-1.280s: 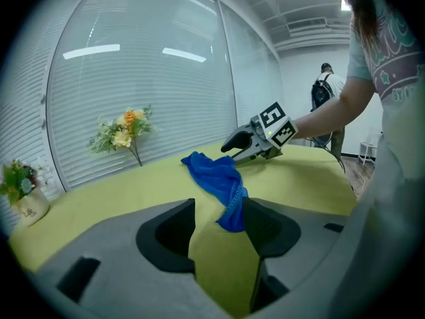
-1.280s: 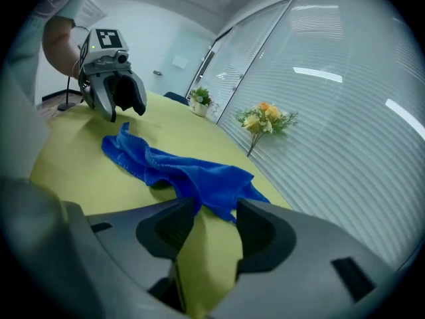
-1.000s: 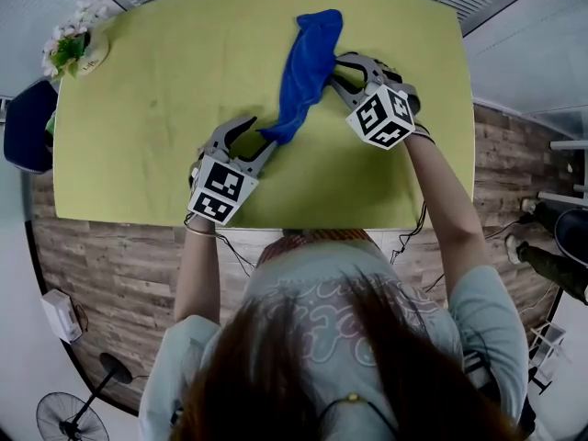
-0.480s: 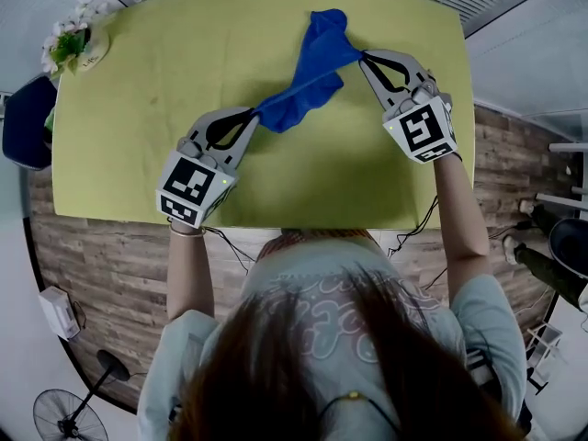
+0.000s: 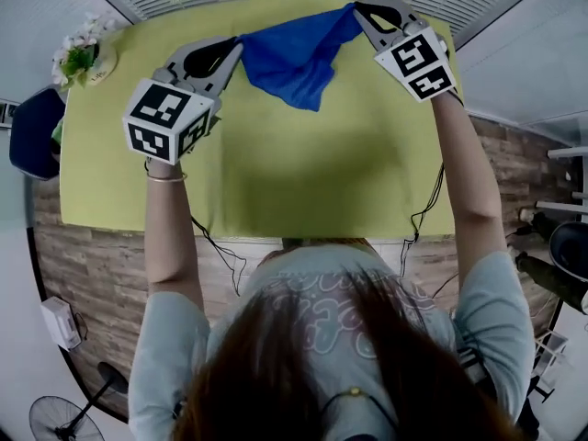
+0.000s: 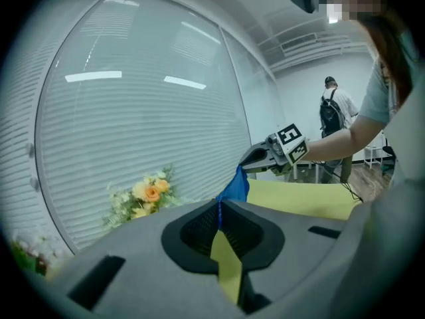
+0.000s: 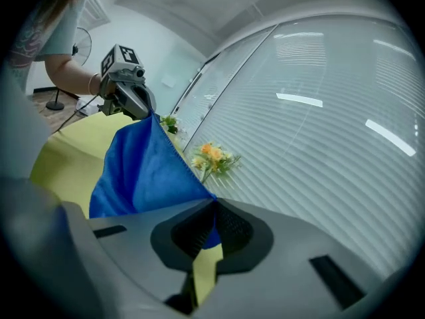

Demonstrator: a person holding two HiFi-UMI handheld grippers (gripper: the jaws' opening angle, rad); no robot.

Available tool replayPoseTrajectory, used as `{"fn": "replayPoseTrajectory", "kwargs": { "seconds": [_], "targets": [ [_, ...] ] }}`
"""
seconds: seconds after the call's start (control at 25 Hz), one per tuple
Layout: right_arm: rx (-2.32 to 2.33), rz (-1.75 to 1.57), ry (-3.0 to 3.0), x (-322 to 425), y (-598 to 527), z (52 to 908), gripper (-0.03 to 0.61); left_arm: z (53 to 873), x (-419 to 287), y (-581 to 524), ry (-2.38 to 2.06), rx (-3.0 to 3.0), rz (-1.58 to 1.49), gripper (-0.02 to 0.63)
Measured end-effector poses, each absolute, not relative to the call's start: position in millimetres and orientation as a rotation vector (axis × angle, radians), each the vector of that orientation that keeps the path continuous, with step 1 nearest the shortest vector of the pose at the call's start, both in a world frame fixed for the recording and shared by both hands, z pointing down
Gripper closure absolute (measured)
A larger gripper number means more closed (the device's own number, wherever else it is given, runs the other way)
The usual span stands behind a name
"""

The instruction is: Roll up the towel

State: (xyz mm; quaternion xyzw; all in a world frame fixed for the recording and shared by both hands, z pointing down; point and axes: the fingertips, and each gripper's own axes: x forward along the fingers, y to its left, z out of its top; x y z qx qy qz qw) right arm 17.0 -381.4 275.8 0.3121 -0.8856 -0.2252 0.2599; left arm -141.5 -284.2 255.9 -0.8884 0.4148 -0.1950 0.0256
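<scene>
1. The blue towel (image 5: 294, 58) is held stretched across the frame's top, above the green table (image 5: 276, 182).
2. Its corners are clamped by the left gripper (image 5: 237, 48) and right gripper (image 5: 358, 12), presumably for spreading flat.

Pale T-shirt (image 5: 331, 288); grey, marker-cubed left gripper (image 5: 237, 47).

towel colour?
Solid blue, no pattern. The towel shows best in the head view, stretched between the two hand-held grippers above the yellow-green table.
</scene>
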Motion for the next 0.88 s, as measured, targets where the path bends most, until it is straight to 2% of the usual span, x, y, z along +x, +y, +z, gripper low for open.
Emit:
{"fn": "replayPoseTrajectory", "kwargs": {
  "seconds": [0.24, 0.44, 0.6, 0.88],
  "targets": [
    [0.902, -0.737, -2.432, -3.9, -439.4, 194.3, 0.566, 172.4, -164.0, -342.4, 1.342, -2.572, -0.594, 0.597],
    [0.949, -0.867, -2.454, -11.0, -430.2, 168.1, 0.566, 137.4, -150.7, -308.7, 1.227, -2.472, -0.553, 0.597],
    [0.87, -0.887, -2.482, 2.0, -377.8, 205.4, 0.566, 179.3, -126.3, -246.0, 1.043, -2.508, -0.622, 0.597],
    [0.669, -0.721, -2.397, 31.6, -253.2, 344.4, 0.565, 335.9, -126.8, -147.0, 0.904, -2.84, -0.779, 0.597]
  ]
}}
